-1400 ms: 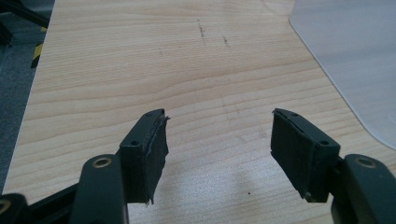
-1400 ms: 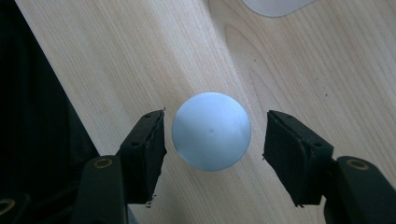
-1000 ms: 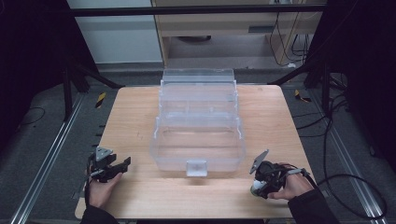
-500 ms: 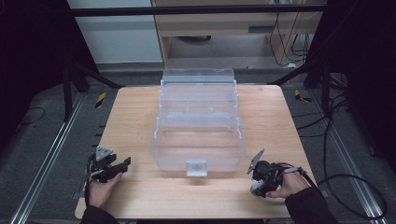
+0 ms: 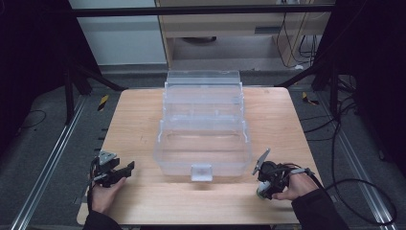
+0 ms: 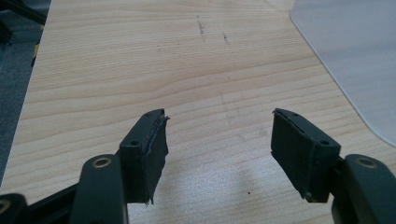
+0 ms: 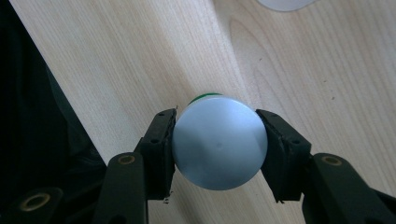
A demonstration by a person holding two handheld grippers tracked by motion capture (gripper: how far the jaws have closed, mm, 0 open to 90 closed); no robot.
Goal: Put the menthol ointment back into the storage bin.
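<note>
My right gripper (image 7: 217,116) points down at the wooden table and is shut on a round container with a smooth grey lid (image 7: 219,148); a green rim shows behind the lid. Both pads press on its sides. From above, the right gripper (image 5: 262,184) stands at the table's front right with the pale container (image 5: 261,190) under it. At the front left my left gripper (image 5: 125,168) lies low over the wood. Seen along its own jaws, the left gripper (image 6: 219,130) is open with only bare wood between them. A clear plastic box (image 5: 203,139) with its lid swung back fills the table's middle.
The clear box has a front latch (image 5: 201,171) facing the hands, and its corner (image 6: 359,60) lies ahead and to the right of the left gripper. The table's front edge (image 5: 191,221) runs close behind both hands. Cables (image 5: 354,182) trail off to the right.
The right hand has edged slightly to the left near the box's front right corner. The left hand has stayed where it was.
</note>
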